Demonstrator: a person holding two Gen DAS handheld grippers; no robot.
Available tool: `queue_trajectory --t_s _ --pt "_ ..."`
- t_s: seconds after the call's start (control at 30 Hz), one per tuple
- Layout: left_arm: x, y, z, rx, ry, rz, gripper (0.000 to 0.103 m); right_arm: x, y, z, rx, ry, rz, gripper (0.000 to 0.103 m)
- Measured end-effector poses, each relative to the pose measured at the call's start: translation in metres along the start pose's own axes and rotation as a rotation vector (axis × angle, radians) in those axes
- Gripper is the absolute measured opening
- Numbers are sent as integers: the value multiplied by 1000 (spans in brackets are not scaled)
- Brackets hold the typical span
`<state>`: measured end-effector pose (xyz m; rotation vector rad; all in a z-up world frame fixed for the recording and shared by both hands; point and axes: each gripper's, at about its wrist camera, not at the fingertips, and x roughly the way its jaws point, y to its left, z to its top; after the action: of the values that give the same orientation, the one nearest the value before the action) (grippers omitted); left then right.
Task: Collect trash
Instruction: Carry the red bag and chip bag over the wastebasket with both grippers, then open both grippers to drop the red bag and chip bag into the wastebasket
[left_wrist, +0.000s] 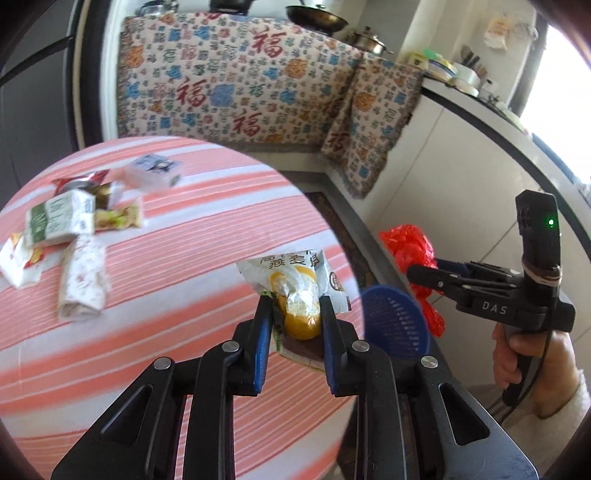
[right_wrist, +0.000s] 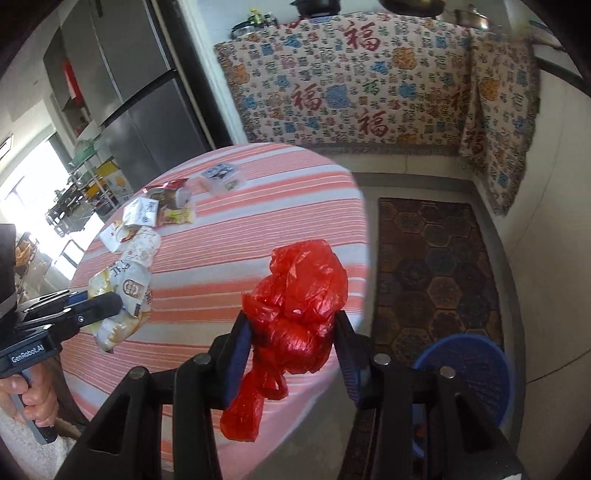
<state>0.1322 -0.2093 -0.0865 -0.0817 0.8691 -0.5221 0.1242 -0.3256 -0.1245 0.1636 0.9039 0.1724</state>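
Observation:
My left gripper (left_wrist: 295, 306) is shut on a white and yellow snack wrapper (left_wrist: 295, 284), held over the right edge of the round striped table (left_wrist: 166, 295); it also shows in the right wrist view (right_wrist: 122, 295). My right gripper (right_wrist: 291, 325) is shut on a crumpled red plastic bag (right_wrist: 299, 295), held past the table's edge; the bag also shows in the left wrist view (left_wrist: 410, 247). A blue mesh bin (right_wrist: 472, 369) stands on the floor below, to the right of the table, also in the left wrist view (left_wrist: 399, 325).
Several wrappers and small cartons (left_wrist: 66, 221) lie in a pile at the table's far left (right_wrist: 147, 214). A patterned rug (right_wrist: 436, 266) covers the floor by the bin. A cloth-draped cabinet (right_wrist: 351, 81) stands behind, a fridge (right_wrist: 129, 92) to the left.

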Motion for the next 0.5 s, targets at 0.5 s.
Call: queue_trajectory --t_s 0.5 --pt "167 -170 7 200 213 -163 24 -10 -208 -56 261 101 -279 44"
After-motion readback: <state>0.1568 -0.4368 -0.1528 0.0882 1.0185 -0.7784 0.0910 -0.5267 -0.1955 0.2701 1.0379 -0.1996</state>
